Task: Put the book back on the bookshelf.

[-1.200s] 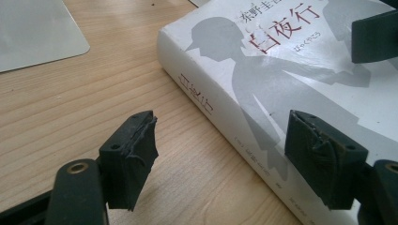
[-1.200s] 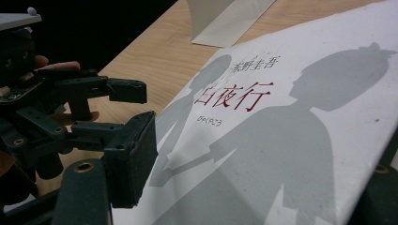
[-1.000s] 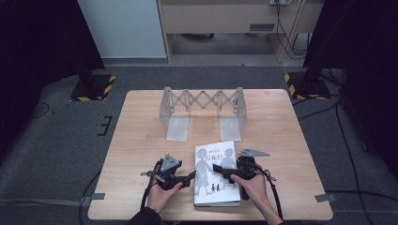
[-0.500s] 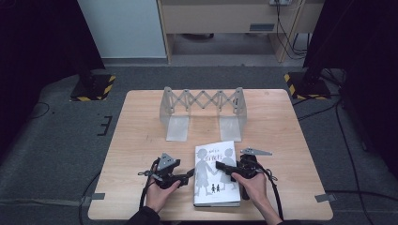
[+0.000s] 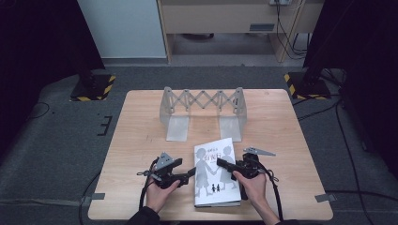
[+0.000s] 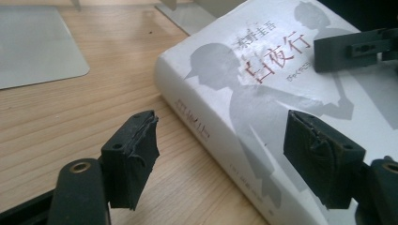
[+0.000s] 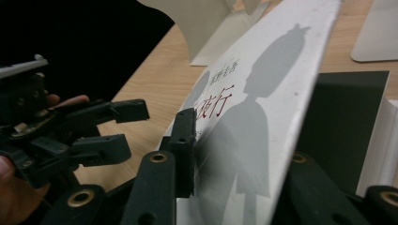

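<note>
The book point(image 5: 215, 171) lies flat on the surface point(image 5: 141, 126), at about 6 o'clock from the folding rack point(image 5: 202, 110) that stands further back. The right claw point(image 7: 234, 154) is clamped on the front cover point(image 7: 263, 117): one jaw is on the outside of the cover, the other under it, and the cover is lifted and tilted, so that the dark inner page point(image 7: 347, 122) shows beneath. The left claw point(image 6: 230, 154) has its jaws wide apart and holds nothing. It waits just beside the spine of the book, at about 9 o'clock from it, with one jaw over the surface and the other over the cover.

The step in hand seems to be the opening of the book. To do it well, I think the right claw should swing the cover in an arc around the spine and not pull it straight, because the thin cover may bend or slip out. The left claw should press on the spine side or the page block, so that the book does not slide or rise together with the cover.
</note>
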